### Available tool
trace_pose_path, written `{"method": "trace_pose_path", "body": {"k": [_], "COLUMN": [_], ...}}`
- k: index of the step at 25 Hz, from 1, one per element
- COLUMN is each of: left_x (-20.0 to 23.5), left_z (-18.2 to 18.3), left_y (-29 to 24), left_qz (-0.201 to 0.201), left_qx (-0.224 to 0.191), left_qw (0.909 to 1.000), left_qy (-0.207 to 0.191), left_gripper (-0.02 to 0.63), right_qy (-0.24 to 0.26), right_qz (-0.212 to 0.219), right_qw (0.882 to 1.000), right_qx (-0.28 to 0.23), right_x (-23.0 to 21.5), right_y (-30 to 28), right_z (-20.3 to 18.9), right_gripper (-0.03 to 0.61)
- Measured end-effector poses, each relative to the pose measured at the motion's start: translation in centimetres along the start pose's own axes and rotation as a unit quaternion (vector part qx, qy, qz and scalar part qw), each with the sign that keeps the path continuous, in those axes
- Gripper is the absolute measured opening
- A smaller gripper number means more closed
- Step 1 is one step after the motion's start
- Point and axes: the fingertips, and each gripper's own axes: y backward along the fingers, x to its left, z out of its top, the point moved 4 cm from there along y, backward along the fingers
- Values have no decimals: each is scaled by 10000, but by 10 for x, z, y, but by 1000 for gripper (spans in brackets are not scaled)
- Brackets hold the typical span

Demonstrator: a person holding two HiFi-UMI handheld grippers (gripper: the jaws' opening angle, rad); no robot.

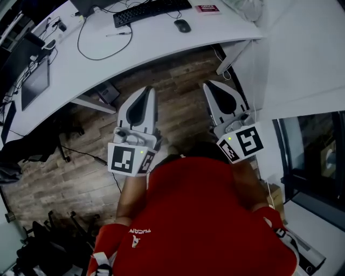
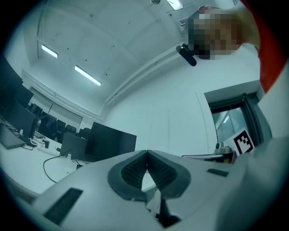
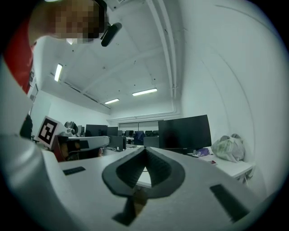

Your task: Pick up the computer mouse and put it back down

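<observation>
Head view shows the left gripper (image 1: pixel 149 90) and the right gripper (image 1: pixel 207 84) with fingers clenched on nothing, well short of the worktop (image 1: pixel 161 40) where the computer mouse (image 1: pixel 183 25) lies right of the keyboard (image 1: pixel 151 11), so the nearer right one should likely advance and spread its fingers first.
</observation>
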Motion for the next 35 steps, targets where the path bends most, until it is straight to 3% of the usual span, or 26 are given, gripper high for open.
{"method": "trace_pose_path", "body": {"k": [8, 15, 24, 32, 35], "left_x": [35, 73, 122, 160, 171], "left_z": [-3, -19, -50, -89, -104], "left_y": [-10, -52, -161, -263, -290], "left_qz": [76, 215, 469, 778, 872], "left_qx": [-39, 118, 367, 525, 630], "left_qw": [10000, 9997, 9980, 9954, 9940], "left_qy": [51, 13, -209, -214, -209], "left_gripper": [11, 11, 11, 11, 11], "right_qy": [105, 58, 0, -31, -82], "right_qz": [-65, -103, -167, -52, 52], "right_qw": [9998, 9995, 9988, 9949, 9921], "right_qx": [182, 288, 450, 1006, 1252], "right_x": [-6, -43, -138, -217, -238], "right_y": [-37, -90, -185, -265, -288], "right_z": [-8, -28, -64, -111, -130], "right_gripper": [5, 5, 6, 8, 42]}}
